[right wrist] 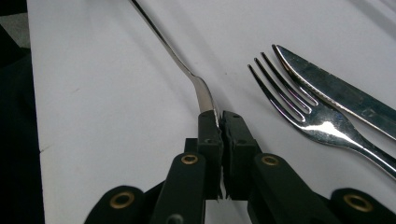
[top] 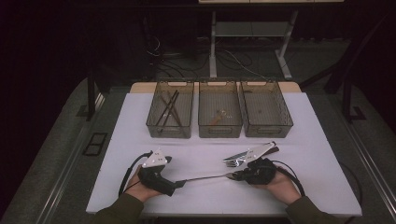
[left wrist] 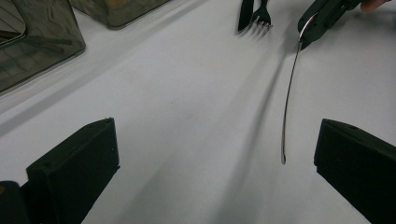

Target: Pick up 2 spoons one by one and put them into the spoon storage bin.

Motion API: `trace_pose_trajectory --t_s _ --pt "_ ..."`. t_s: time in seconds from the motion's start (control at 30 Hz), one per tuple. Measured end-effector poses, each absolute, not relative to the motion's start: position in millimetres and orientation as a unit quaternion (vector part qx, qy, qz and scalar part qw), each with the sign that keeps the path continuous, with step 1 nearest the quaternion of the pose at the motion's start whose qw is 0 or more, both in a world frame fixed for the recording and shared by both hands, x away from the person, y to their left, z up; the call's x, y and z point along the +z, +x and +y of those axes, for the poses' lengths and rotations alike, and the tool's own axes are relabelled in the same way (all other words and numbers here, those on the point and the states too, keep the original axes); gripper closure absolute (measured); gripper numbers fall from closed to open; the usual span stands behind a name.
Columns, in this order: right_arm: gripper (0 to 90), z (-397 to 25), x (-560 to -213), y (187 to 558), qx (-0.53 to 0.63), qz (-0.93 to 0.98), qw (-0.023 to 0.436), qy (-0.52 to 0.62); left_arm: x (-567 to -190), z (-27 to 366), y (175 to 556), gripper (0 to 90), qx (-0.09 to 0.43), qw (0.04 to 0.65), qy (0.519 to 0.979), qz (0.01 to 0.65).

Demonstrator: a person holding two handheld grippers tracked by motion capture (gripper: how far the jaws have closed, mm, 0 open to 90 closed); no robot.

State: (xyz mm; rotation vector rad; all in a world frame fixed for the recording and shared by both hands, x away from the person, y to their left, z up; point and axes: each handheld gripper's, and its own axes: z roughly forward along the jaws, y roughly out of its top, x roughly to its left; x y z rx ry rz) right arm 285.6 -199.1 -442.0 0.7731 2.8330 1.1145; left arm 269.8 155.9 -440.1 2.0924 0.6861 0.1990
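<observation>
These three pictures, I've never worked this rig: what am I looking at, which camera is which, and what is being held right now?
A person sits at a white table, holding a hand-held two-jaw gripper in each hand. The high view looks down from above; each of the other two cameras rides on one gripper and looks along its jaws. The right gripper is shut on the wide end of a long thin metal utensil, whose handle points toward the left gripper. That one is open, holding nothing. A fork and a knife lie beside the right gripper. Three clear bins stand at the far side.
</observation>
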Motion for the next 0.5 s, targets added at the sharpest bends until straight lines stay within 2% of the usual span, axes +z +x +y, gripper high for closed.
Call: trace_pose_trajectory --t_s 0.5 --pt "86.8 -208.6 -434.3 287.0 0.362 0.892 0.016 0.268 -439.5 156.1 269.5 0.0 0.08 0.45 0.845 0.276"
